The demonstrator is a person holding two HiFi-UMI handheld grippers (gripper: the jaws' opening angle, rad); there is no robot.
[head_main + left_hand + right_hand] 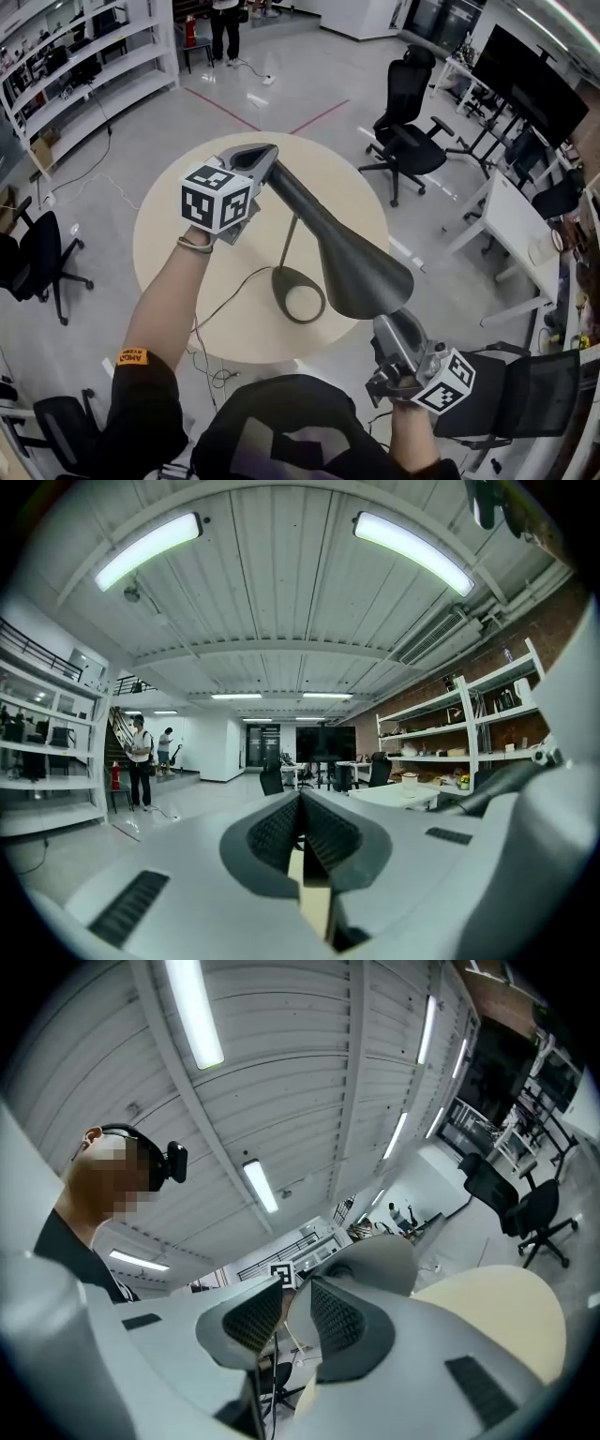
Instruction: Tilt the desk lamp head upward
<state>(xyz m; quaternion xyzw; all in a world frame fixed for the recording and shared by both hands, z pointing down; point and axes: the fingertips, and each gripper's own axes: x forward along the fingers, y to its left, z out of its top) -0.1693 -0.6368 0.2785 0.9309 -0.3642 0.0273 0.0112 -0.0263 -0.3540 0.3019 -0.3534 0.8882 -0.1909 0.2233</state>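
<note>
Pinching the rim of the lamp head (347, 248), the right gripper (386, 326) hangs at the desk (178, 234) edge; the left gripper (265, 157), pressed together, sits beside its narrow end, contact unclear.

- Round cream table (164, 234) on a grey floor.
- 1 black office chair (408, 117) beyond the table, another (37, 262) at far left.
- White shelving (94, 66) along the left wall.
- Large dark screen (534, 84) at upper right, white desk (516, 220) below it.
- Person in dark trousers (225, 28) standing at the top edge.
- Red floor lines (272, 117) near that person.
- 2 long ceiling lights (150, 550) in the left gripper view.
</note>
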